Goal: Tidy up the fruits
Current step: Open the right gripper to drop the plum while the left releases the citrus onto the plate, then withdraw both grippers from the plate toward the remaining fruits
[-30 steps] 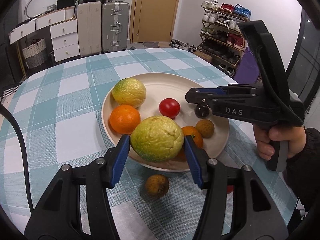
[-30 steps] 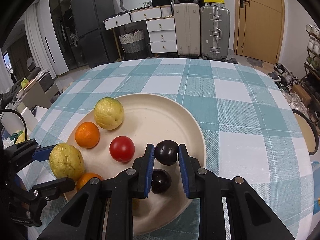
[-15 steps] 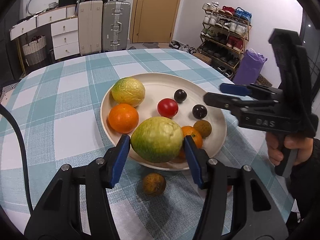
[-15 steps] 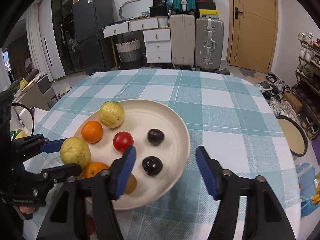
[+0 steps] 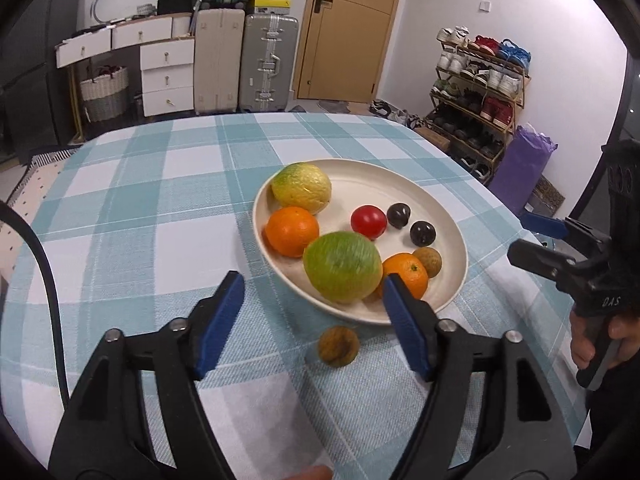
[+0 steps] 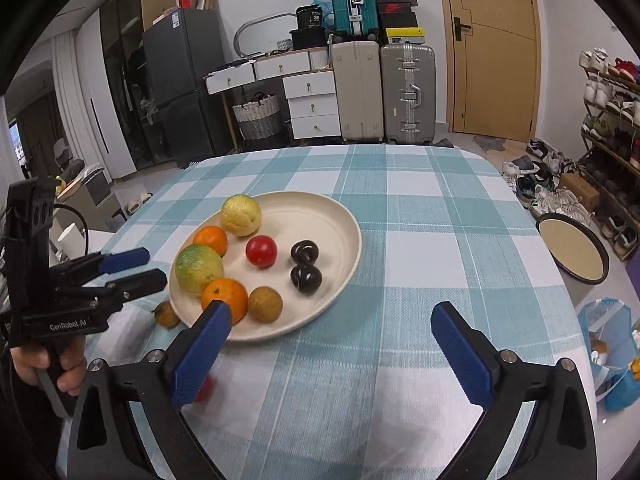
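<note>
A cream plate on the checked table holds two yellow-green citrus fruits, two oranges, a red tomato, two dark plums and a brown longan. The nearer green citrus lies at the plate's near edge, free of my fingers. My left gripper is open just in front of it. My right gripper is open and empty over the cloth, right of the plate. A brown fruit lies on the cloth beside the plate.
A small red fruit lies on the cloth, partly hidden behind my right gripper's left finger. Off the table stand a round stool, a shoe rack, suitcases and drawers. The table edge is close on the right.
My left gripper opened and let go of the green citrus, which now rests on the plate. My right gripper let go of a dark plum, opened wide and drew back from the plate.
</note>
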A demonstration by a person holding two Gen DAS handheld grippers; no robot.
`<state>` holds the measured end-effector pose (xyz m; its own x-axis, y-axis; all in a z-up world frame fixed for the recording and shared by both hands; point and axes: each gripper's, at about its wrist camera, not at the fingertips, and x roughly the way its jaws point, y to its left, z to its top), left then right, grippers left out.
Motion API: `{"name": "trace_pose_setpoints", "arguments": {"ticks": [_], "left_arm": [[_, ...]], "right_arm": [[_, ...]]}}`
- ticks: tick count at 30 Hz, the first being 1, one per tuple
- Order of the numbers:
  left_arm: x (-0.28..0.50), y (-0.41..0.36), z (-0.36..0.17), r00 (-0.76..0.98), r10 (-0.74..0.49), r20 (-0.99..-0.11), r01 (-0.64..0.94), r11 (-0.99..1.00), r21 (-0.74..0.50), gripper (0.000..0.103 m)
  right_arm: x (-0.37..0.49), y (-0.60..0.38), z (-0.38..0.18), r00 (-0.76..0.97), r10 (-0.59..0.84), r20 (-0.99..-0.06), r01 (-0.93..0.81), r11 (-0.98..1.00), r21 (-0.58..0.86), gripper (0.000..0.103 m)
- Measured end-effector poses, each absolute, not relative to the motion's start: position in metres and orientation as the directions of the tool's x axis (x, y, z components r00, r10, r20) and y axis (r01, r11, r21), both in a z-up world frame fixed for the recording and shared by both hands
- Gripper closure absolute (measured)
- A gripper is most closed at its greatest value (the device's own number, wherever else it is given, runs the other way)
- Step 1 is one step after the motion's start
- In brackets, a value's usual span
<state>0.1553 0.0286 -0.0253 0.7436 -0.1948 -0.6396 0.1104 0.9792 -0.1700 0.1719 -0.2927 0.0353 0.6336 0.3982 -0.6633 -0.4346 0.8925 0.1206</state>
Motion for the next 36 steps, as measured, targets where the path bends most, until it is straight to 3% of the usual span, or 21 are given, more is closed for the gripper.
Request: {"name": "trace_pose_setpoints", "arguments": {"ticks": [1, 5, 6, 20, 36], "left_arm": [[0.15, 0.029, -0.023, 0.752, -0.181, -0.634, 0.101, 0.982, -0.16, 0.019], [0.129, 0.029, -0.014, 0.78, -0.136, -0.611, 0.075, 0.989, -0.125, 0.01], [0.124, 0.028, -0.012, 0.785, -0.126, -0.607, 0.068, 0.991, -0.117, 0.0], [0.077, 0.01, -0.001, 0.81, -0.059, -0.583, 0.044, 0.998, -0.039, 0.0], [0.078, 0.014, -0.016, 0.796, -0.054, -0.604, 0.032, 0.998, -0.047, 0.0]], "right_arm": [[0.169, -0.293, 0.035, 0.633, 0.403, -0.661, -0.438, 0.89, 0.124, 0.0], [0.158, -0.295, 0.036, 0.628, 0.42, -0.656, -0.446, 0.884, 0.139, 0.0], [0.154, -0.296, 0.036, 0.626, 0.426, -0.653, -0.452, 0.881, 0.141, 0.0], [0.126, -0.284, 0.036, 0.616, 0.438, -0.654, -0.479, 0.868, 0.13, 0.0], [0.12, -0.235, 0.004, 0.513, 0.412, -0.754, -0.538, 0.838, 0.091, 0.0]]}}
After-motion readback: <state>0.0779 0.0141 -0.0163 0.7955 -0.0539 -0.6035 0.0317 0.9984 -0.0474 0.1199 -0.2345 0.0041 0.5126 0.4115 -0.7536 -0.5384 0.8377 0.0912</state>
